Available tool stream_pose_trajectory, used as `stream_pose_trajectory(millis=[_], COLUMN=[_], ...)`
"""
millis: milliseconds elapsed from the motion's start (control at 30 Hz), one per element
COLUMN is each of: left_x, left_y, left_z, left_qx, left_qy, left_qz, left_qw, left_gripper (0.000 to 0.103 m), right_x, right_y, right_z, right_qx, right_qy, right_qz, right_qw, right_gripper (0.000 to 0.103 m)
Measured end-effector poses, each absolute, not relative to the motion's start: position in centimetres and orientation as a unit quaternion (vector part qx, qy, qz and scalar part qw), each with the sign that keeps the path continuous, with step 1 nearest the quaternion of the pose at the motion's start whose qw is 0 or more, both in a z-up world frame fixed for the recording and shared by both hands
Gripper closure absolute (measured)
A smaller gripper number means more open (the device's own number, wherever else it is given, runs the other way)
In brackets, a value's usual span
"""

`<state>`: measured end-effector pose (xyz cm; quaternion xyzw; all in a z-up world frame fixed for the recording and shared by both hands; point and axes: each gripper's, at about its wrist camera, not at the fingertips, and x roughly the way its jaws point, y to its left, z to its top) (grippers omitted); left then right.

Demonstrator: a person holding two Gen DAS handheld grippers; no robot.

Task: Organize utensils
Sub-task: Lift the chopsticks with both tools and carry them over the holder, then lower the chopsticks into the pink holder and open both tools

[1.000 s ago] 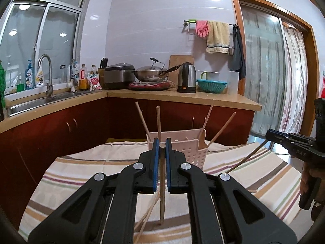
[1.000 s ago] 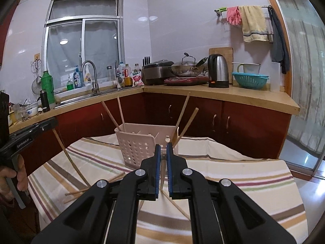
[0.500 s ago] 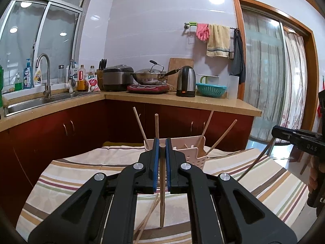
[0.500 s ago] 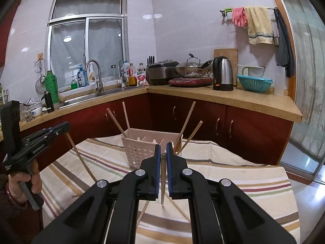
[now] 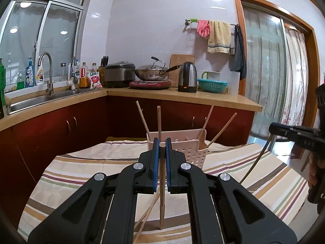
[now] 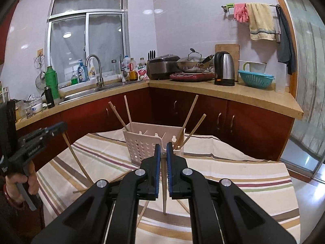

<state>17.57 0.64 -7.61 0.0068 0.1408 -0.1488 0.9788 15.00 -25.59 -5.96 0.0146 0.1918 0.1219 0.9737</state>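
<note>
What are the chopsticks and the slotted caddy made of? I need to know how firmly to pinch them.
Chopsticks: apparently bare wood or bamboo, with a pale tan matte surface and no shine. Caddy: likely molded plastic, off-white with a smooth finish, even rows of punched holes and thin straight walls.

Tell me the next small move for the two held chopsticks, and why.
Probably carry the left gripper forward over the pink caddy and lower its chopstick in. Both grippers are shut on upright chopsticks hanging above the striped cloth, the right gripper with its own; four sticks already stand in the caddy.
</note>
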Motion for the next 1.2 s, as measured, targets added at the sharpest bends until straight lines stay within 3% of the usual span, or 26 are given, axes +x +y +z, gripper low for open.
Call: stream_pose_trajectory(millis=[500, 967, 1200], left_x=[18.5, 20.9, 23.5], left_y=[1.0, -0.8, -1.8], left_z=[-6.6, 3.3, 5.8], left_qx=[-0.005, -0.018, -0.041], left_qy=[0.124, -0.001, -0.049], left_qz=[-0.156, -0.178, -0.177], left_qw=[0.980, 0.984, 0.982], left_gripper=[0.097, 0.097, 0.097], right_x=[15.8, 18.1, 21.0], right_y=[-25.2, -27.3, -28.0], right_z=[-6.3, 1.1, 3.0], right_qx=[0.021, 0.058, 0.067], right_qy=[0.178, 0.080, 0.040], right_qz=[0.115, 0.124, 0.114], right_qw=[0.977, 0.987, 0.990], right_gripper=[0.096, 0.097, 0.096])
